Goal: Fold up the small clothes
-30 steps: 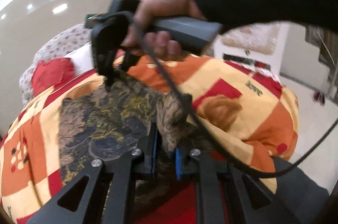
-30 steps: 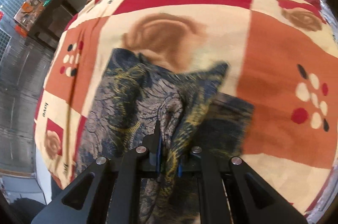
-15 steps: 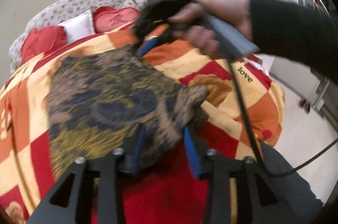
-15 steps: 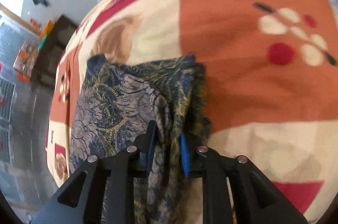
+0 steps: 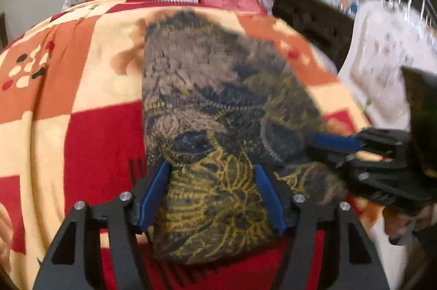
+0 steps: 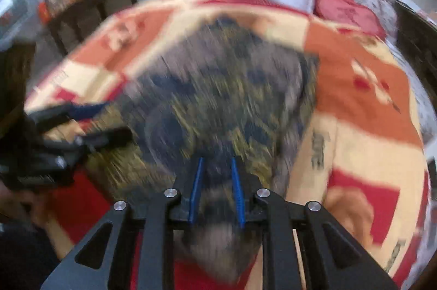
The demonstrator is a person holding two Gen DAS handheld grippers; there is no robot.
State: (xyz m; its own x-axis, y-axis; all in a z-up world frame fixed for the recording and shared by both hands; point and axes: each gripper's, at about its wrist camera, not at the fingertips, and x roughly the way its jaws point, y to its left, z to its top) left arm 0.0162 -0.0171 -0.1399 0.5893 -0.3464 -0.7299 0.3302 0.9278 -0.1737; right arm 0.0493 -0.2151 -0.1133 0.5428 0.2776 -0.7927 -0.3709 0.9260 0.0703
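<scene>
Left gripper (image 5: 211, 189): jaws have just been opening and now stand spread, the near edge of the patterned garment (image 5: 218, 104) lying loose between them, pads not pressing. A second ago they pinched a raised bunch of it.

Right gripper (image 6: 217, 190): jaws narrow, blue pads close around a fold of cloth; blur hides whether they still bite, so I cannot tell.

The garment, lifted and bunched before, now lies spread flat on the chequered bedspread (image 5: 82, 87). Judgement: one fold laid down; left release under way.
</scene>
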